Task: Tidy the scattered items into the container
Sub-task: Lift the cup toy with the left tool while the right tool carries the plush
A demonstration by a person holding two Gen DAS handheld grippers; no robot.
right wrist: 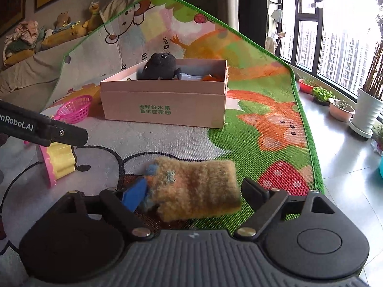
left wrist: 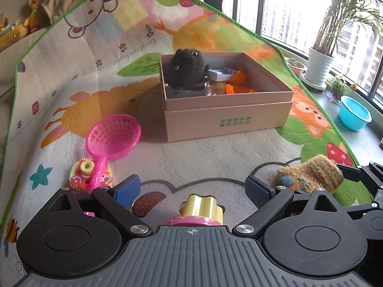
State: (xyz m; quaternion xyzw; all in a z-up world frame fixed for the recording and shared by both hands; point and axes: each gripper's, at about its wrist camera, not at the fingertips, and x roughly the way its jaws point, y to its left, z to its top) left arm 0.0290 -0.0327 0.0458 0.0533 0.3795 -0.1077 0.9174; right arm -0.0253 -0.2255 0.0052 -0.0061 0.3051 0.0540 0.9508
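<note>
A pink cardboard box (left wrist: 227, 117) (right wrist: 165, 105) stands on the play mat and holds a black plush toy (left wrist: 186, 69) (right wrist: 160, 65) and small items. My left gripper (left wrist: 192, 190) is open over a yellow and pink toy cup (left wrist: 201, 209) (right wrist: 59, 162), its blue pads well clear of it. A pink strainer (left wrist: 112, 138) (right wrist: 75, 111) and a toy camera (left wrist: 86, 174) lie to the left. My right gripper (right wrist: 194, 193) is open around a knitted orange pouch (right wrist: 196, 189) (left wrist: 313, 174) lying on the mat; its right finger stands just clear of the pouch.
The green mat edge (right wrist: 308, 129) runs along the right, with bare floor beyond. Plant pots (right wrist: 366, 110) and a blue basin (left wrist: 354, 117) stand by the window. A sofa with stuffed toys (right wrist: 62, 24) lies behind the mat.
</note>
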